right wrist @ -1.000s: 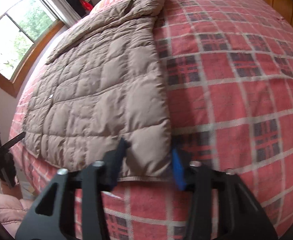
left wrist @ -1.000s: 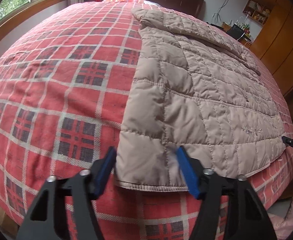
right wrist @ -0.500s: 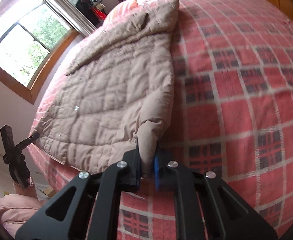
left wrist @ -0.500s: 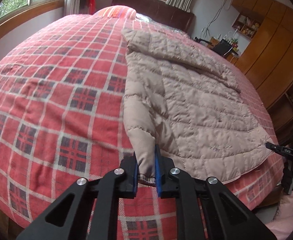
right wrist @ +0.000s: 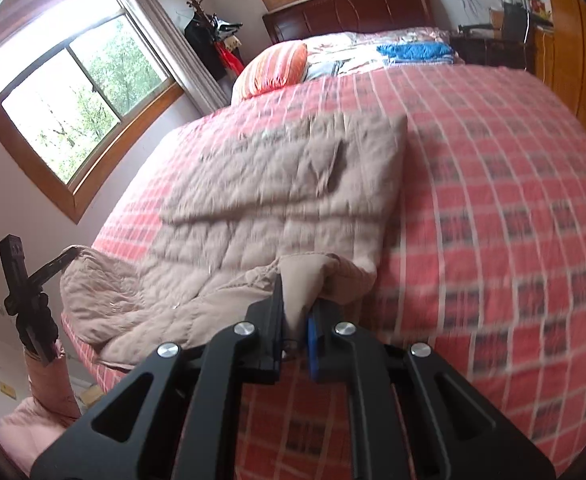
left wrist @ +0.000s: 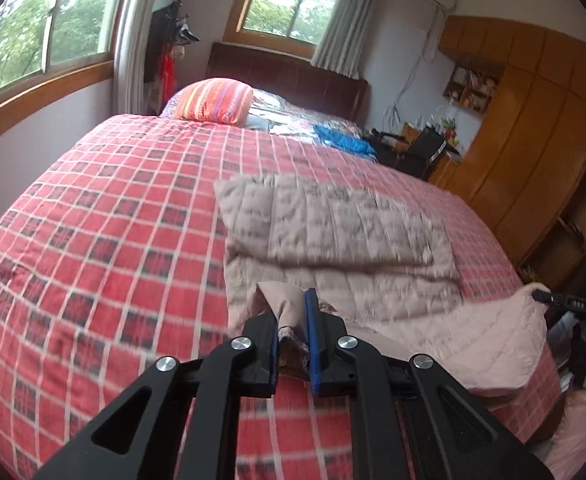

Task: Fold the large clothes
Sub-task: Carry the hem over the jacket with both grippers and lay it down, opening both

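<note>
item: quilted beige jacket (left wrist: 357, 248), spread on red plaid bedspread (left wrist: 105, 240), seen in both wrist views with some motion blur.

left gripper (left wrist: 293, 336): clenched on a pinch of the jacket hem, cloth bunched up between the blue-padded fingers (left wrist: 311, 332) and rising just past their tips. from this pinch, bulk of jacket extending toward 12 and 1 o'clock across the bed; folded upper part lying farther off at 12 o'clock. paler lifted stretch of hem sagging away toward 3 o'clock, ending at the other tool near the frame edge.

right gripper (right wrist: 295, 328): clamped likewise on the opposite hem corner, a fold of beige cloth standing up between the black finger and the blue pad. from here, jacket body reaching toward 11 and 12 o'clock; raised hem drooping toward 9 o'clock, where the left tool shows as a dark shape beyond the bed edge. inner lining showing paler along the lifted edge.

position on bed: near the foot edge, roughly mid-width, bare plaid to either side.

surroundings: striped orange pillow (left wrist: 213, 100) at the head of the bed, at 11 o'clock from the left tongs; blue cloth (right wrist: 415, 51) beside it; dark wooden headboard (right wrist: 349, 8); windows (right wrist: 73, 92) on the left wall; wooden wardrobe (left wrist: 533, 132) toward 2 o'clock in the left view.
</note>
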A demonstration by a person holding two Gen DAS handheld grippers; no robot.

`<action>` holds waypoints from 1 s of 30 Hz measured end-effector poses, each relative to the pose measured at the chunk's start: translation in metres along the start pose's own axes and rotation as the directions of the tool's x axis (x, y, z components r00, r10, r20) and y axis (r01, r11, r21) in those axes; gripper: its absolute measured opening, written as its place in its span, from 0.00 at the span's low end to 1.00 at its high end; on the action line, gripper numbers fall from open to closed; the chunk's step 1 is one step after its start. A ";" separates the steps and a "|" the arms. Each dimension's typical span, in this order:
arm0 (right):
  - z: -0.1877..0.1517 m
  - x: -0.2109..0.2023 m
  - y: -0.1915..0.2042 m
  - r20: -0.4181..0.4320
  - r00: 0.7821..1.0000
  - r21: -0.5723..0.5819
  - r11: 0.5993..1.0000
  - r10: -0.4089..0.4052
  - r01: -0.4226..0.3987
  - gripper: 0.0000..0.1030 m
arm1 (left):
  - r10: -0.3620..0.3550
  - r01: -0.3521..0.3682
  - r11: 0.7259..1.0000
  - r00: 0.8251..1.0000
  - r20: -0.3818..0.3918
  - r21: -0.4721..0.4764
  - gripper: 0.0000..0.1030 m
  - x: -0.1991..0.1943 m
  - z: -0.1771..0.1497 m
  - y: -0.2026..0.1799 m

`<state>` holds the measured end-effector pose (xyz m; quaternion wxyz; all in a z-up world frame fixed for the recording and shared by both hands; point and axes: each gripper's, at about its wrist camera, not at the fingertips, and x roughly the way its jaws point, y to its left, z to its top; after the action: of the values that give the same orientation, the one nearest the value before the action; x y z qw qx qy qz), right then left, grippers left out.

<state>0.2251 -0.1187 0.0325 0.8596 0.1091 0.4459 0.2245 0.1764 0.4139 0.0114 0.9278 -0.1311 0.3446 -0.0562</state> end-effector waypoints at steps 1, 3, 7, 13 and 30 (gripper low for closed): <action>0.013 0.002 -0.001 0.000 1.000 0.002 1.000 -0.004 0.004 0.08 | -0.003 0.003 1.000 1.000 0.008 -0.014 0.11 0.007 0.012 0.003; 0.040 0.011 -0.005 -0.005 1.000 0.021 1.000 -0.007 0.007 0.08 | 0.014 -0.013 0.999 1.000 0.027 -0.033 0.11 0.022 0.036 0.006; 0.086 0.032 -0.018 -0.026 1.000 0.070 0.997 -0.012 0.013 0.08 | 0.035 -0.032 0.997 0.999 0.033 -0.064 0.11 0.056 0.075 0.013; 0.140 0.081 -0.042 -0.069 0.997 0.135 0.990 -0.026 0.035 0.08 | 0.070 -0.070 0.991 0.998 0.002 -0.112 0.11 0.121 0.119 0.029; 0.217 0.219 -0.112 -0.215 0.975 0.275 0.954 -0.057 0.116 0.08 | 0.164 -0.200 0.966 0.963 -0.212 -0.162 0.11 0.303 0.158 0.075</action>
<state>0.5442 -0.1084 -0.0423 0.7934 0.1888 0.5639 0.1298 0.5099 0.4595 -0.0842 0.8744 -0.1768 0.4491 0.0486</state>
